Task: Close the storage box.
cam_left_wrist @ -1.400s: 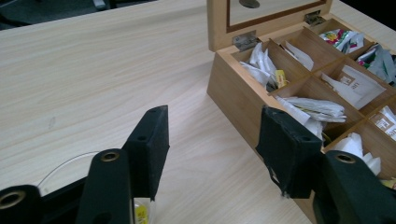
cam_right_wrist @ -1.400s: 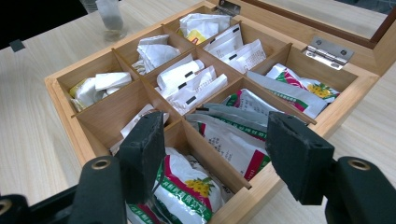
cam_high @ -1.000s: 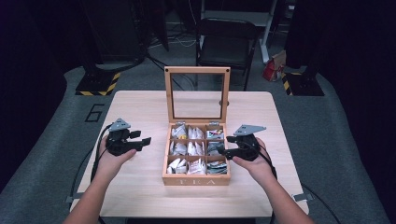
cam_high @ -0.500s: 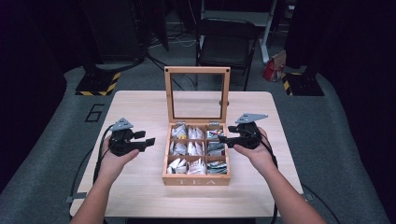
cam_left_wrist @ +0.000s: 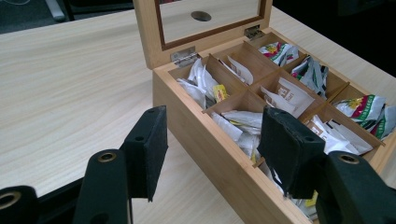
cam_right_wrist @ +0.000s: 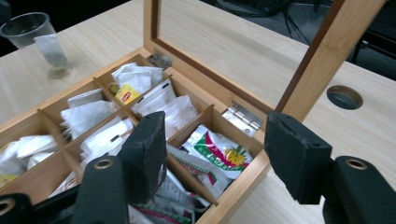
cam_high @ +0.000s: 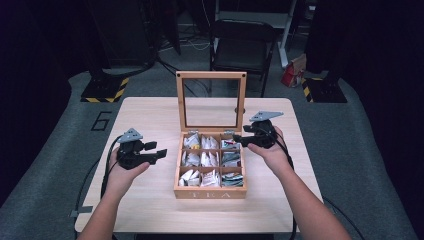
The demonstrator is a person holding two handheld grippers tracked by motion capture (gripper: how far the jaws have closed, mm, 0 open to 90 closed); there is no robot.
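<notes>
Since a second ago, the right hand-held gripper [cam_high: 239, 138] has moved up and in from the tea box's right side to its far right corner, its jaws closing a little on the way with nothing between them. It now hovers over the back right compartment, jaws partly open and empty, above a green and red tea packet [cam_right_wrist: 219, 151]. The left hand-held gripper [cam_high: 161, 153] has hardly shifted; it rests left of the box, jaws moderately wide, holding nothing. The wooden tea box [cam_high: 210, 191] sits mid-desk [cam_high: 145, 115], its glass lid [cam_high: 211, 102] standing upright. A clear plastic cup [cam_right_wrist: 35, 35] stands beyond the box.
</notes>
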